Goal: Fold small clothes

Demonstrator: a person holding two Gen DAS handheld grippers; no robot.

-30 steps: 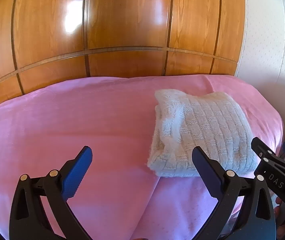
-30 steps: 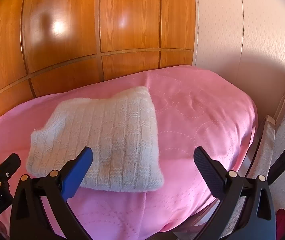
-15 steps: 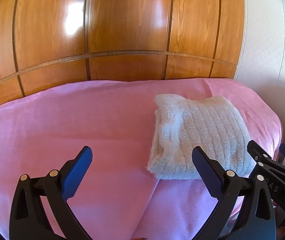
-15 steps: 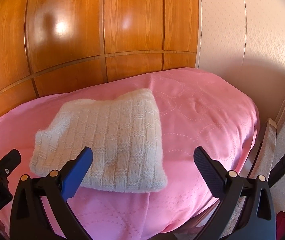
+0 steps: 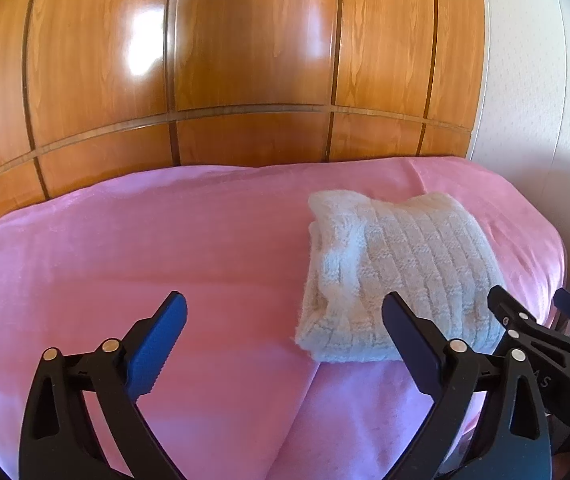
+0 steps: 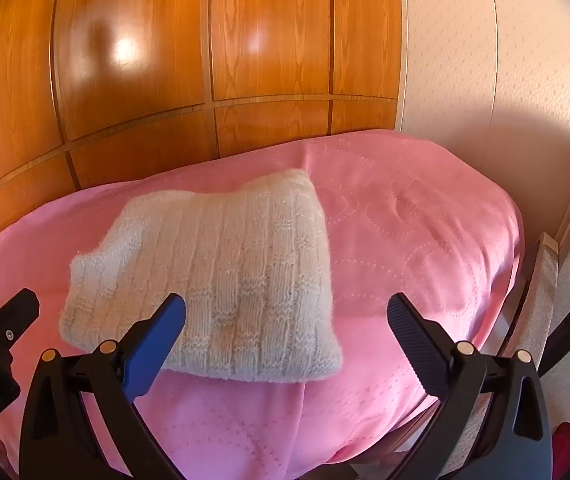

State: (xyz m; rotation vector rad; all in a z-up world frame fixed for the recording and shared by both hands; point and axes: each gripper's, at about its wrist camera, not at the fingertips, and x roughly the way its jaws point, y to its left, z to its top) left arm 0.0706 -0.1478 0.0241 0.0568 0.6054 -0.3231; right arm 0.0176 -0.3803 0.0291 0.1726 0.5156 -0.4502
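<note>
A white knitted garment (image 5: 397,280), folded into a thick rectangle, lies on the pink bedspread (image 5: 165,248). It also shows in the right wrist view (image 6: 221,280). My left gripper (image 5: 285,320) is open and empty, hovering above the bedspread just left of the garment's near edge. My right gripper (image 6: 285,320) is open and empty, held above the garment's near right corner. The right gripper shows at the right edge of the left wrist view (image 5: 541,312). The left gripper shows at the left edge of the right wrist view (image 6: 1,312).
A glossy wooden panelled headboard (image 5: 245,80) rises behind the bed. A pale wall (image 6: 485,80) stands to the right. A grey upholstered chair (image 6: 565,272) sits close to the bed's right edge, where the bedspread (image 6: 425,240) drops off.
Both grippers have drawn back and slightly up from the folded garment, which now sits a little farther off in both views. Both stay open.
</note>
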